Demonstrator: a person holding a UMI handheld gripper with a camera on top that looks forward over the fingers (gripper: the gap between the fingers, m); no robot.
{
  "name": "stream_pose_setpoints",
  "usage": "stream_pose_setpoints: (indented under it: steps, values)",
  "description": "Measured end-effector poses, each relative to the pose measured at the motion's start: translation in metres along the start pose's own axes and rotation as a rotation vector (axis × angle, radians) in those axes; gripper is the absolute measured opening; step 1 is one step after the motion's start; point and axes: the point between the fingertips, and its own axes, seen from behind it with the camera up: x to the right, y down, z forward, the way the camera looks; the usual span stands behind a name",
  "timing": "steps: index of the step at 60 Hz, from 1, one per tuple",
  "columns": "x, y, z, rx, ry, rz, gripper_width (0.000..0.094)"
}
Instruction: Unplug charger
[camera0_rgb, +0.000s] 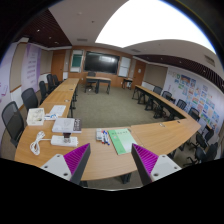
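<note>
My gripper (112, 162) is open and holds nothing; its two purple pads (80, 161) stand wide apart above the near edge of a curved wooden table (150, 135). On the table beyond the left finger lie a coiled white cable (38, 143), which may be the charger's lead, and a flat white and pink item (63, 141). I cannot make out a plug or a socket from here. All of these are well ahead and to the left of the fingers.
A white box (66, 125) and papers (55, 111) lie further along the left side of the table. A green folder (121, 140) lies just ahead of the fingers. Black chairs (13, 120) line both sides. A dark screen (99, 62) hangs on the far wall.
</note>
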Motion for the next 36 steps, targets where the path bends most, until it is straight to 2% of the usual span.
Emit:
stream_pose_setpoints:
  steps: [9, 19, 28, 36]
  values:
    - [-0.015, 0.027, 0.006, -0.054, -0.018, 0.006, 0.0849]
    - [-0.056, 0.099, 0.053, -0.148, -0.043, 0.001, 0.0853]
    - [-0.124, 0.164, 0.100, -0.224, -0.116, 0.008, 0.0856]
    - [-0.199, 0.176, 0.162, -0.192, -0.191, 0.030, 0.0856]
